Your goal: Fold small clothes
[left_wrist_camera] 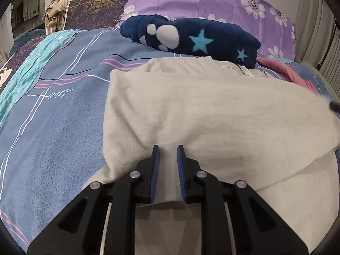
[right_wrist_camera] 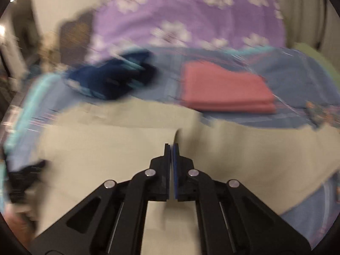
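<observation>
A cream garment (left_wrist_camera: 191, 110) lies spread on the bed with its upper layer folded over. My left gripper (left_wrist_camera: 169, 148) is at its near edge, blue pads pinching a ridge of the cream cloth. In the blurred right wrist view my right gripper (right_wrist_camera: 171, 145) has its jaws pressed together over the cream garment (right_wrist_camera: 95, 148), and a thin fold edge rises from its tips. The left wrist view shows that right gripper (left_wrist_camera: 334, 106) as a dark tip at the garment's right corner. At the left edge of the right wrist view the left gripper (right_wrist_camera: 27, 174) is a dark blur.
A navy fleece piece with stars (left_wrist_camera: 212, 40) lies just behind the cream garment. To the right sits a folded pink garment (right_wrist_camera: 225, 91). A purple floral pillow (left_wrist_camera: 201, 2) and a dark pillow (left_wrist_camera: 95, 2) stand at the back. Blue patterned bedsheet (left_wrist_camera: 63, 106) extends left.
</observation>
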### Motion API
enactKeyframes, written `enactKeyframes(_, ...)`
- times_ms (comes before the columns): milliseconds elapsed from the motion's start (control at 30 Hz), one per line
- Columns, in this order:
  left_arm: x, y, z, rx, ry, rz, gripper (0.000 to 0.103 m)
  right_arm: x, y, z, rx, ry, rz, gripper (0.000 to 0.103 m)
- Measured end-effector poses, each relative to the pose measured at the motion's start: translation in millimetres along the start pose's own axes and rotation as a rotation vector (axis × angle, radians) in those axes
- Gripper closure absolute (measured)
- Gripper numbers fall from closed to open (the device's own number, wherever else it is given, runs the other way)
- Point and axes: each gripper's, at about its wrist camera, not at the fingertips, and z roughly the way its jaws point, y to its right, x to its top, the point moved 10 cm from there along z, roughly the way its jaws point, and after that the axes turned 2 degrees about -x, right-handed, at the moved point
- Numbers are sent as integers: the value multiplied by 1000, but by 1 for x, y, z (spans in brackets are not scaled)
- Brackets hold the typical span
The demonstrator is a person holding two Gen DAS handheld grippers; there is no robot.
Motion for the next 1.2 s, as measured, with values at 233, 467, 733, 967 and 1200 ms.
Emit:
enactKeyframes(233,0,1,0,-6,-2,-4,84,-26,15,-7,146,-15,124,97)
enactKeyframes(467,7,-18,-22,-56,39,-97,80,-71,-53,-5,281,-102,-99,72)
enactKeyframes(733,-1,-80,-45,-21,37,-189,68,-93,-69,21,230,-26,-208,49)
enactKeyframes(967,-5,-67,-30,-28,-18,-121,101,-95,-67,11,246,-11,-193,48)
enactKeyframes(1200,-14,-104,-41,-12,11,-252,103,-97,-69,11,230,5,-211,46)
